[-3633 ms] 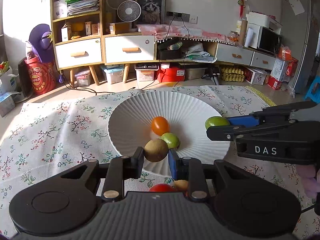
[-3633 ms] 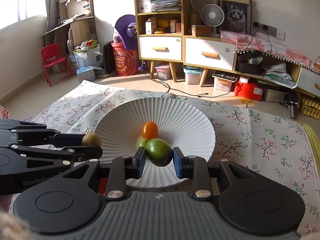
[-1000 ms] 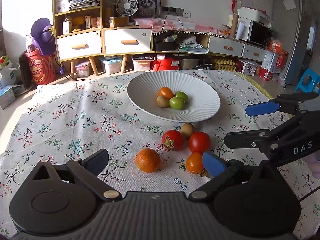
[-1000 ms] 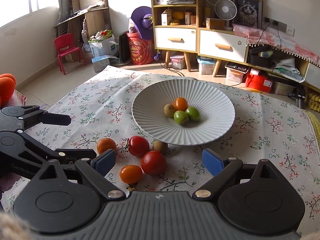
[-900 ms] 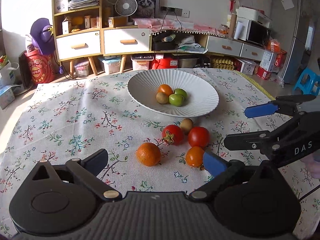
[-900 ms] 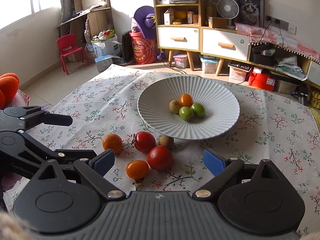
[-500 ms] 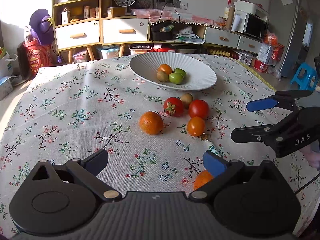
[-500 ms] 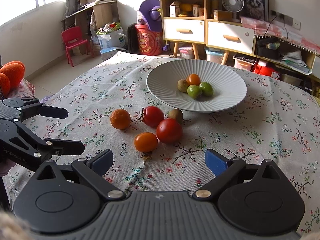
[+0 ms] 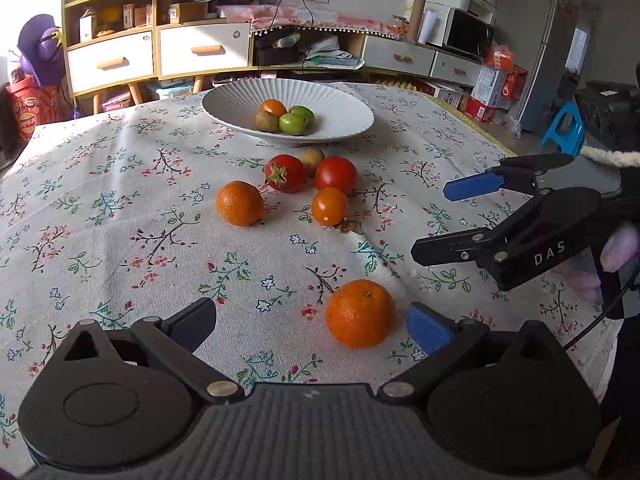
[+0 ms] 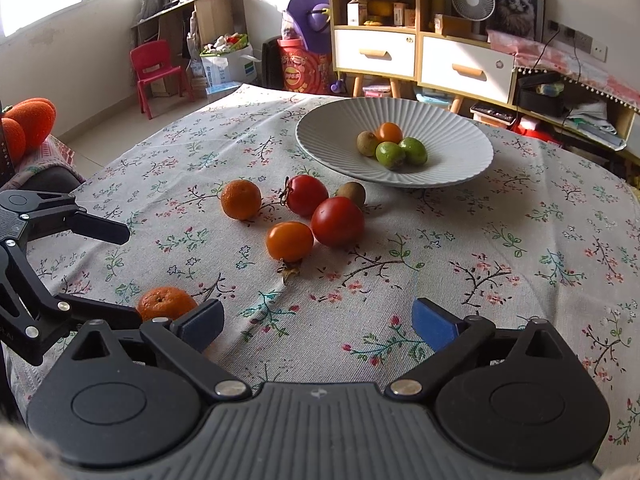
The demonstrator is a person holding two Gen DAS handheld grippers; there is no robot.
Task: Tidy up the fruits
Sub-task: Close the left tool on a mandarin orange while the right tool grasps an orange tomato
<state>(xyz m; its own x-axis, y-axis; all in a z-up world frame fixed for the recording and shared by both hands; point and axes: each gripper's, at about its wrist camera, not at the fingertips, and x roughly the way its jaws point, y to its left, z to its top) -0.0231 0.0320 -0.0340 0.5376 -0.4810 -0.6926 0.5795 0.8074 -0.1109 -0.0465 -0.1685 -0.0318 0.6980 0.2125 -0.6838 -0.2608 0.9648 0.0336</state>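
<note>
Fruits lie partly on the floral tablecloth (image 9: 120,200) and partly in the white ribbed plate (image 9: 340,116) at the far side of the table. Both tools are wide open and hold nothing: the left gripper (image 9: 312,320) has its fingers spread either side of the near orange (image 9: 359,313), which rests on the cloth closer to the blue pad, and the right gripper (image 10: 318,324) hangs spread over bare cloth. In the middle of the cloth sit a second orange (image 9: 239,203), two red tomatoes (image 9: 335,175), a small orange tomato (image 9: 329,206) and a kiwi (image 9: 312,157). Inside the plate huddle two green fruits (image 9: 294,123), a kiwi and an orange tomato.
</note>
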